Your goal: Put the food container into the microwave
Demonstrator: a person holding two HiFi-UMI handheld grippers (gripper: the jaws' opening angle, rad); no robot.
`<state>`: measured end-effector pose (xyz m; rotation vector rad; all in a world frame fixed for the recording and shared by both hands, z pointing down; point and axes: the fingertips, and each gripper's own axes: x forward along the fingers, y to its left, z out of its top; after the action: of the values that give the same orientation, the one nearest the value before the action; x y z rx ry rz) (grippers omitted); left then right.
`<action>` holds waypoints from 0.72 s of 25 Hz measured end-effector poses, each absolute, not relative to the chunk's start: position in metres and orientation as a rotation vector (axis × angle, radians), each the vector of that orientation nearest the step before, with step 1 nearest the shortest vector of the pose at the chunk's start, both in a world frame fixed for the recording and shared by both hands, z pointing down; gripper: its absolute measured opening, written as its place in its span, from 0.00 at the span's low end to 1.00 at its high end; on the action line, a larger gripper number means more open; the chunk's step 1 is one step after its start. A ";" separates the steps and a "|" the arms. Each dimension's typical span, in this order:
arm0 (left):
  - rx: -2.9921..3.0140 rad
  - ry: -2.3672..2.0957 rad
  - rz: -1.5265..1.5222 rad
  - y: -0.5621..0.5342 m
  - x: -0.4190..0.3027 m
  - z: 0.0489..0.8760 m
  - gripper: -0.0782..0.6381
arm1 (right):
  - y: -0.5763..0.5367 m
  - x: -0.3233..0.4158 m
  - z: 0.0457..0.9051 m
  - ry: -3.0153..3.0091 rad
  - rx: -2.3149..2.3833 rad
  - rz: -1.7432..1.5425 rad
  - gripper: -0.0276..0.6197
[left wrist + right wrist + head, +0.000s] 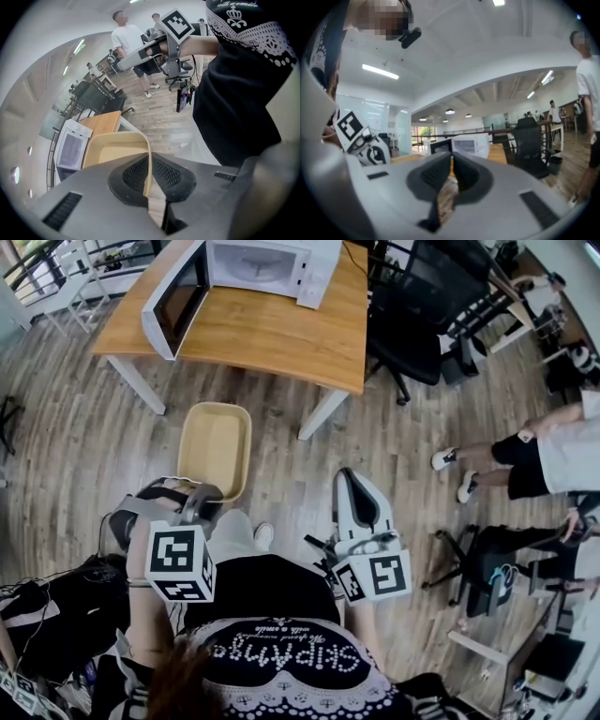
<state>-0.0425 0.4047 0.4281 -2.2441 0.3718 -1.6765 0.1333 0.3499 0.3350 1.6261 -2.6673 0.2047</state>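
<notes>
Left tongs (150,171) clamped on food container (111,151) rim.

The left claw (149,176) pinches the near wall of the cream food container (110,151), carrying it over the wood floor (159,117), with the white microwave (71,149) on the table (102,123) beyond.

Left gripper (206,493) pointing steeply down, jaws pinching near rim of food container (216,442), pads (133,173) pressing on both sides of thin wall. Right gripper (349,479) pointing level and forward, jaws sitting together, nothing between them. Both hands holding grippers low in front of torso. Left forearm (142,624) hanging bare beside body.
</notes>
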 end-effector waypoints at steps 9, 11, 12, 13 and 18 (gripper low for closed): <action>-2.260 0.367 -1.685 0.409 -0.038 0.432 0.17 | 0.356 0.142 0.344 -2.648 1.625 0.246 0.10; -2.254 0.366 -1.682 0.402 -0.039 0.431 0.17 | 0.351 0.142 0.343 -2.641 1.632 0.244 0.10; -2.249 0.368 -1.680 0.397 -0.040 0.431 0.17 | 0.348 0.143 0.343 -2.636 1.636 0.244 0.10; -2.247 0.369 -1.677 0.391 -0.041 0.430 0.17 | 0.344 0.143 0.344 -2.629 1.640 0.246 0.10; -2.252 0.368 -1.662 0.359 -0.050 0.432 0.17 | 0.317 0.131 0.353 -2.613 1.626 0.263 0.10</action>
<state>-0.0496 0.3593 0.4324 -2.2524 0.3682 -1.6624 0.1315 0.3168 0.3529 1.6264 -2.6125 0.2632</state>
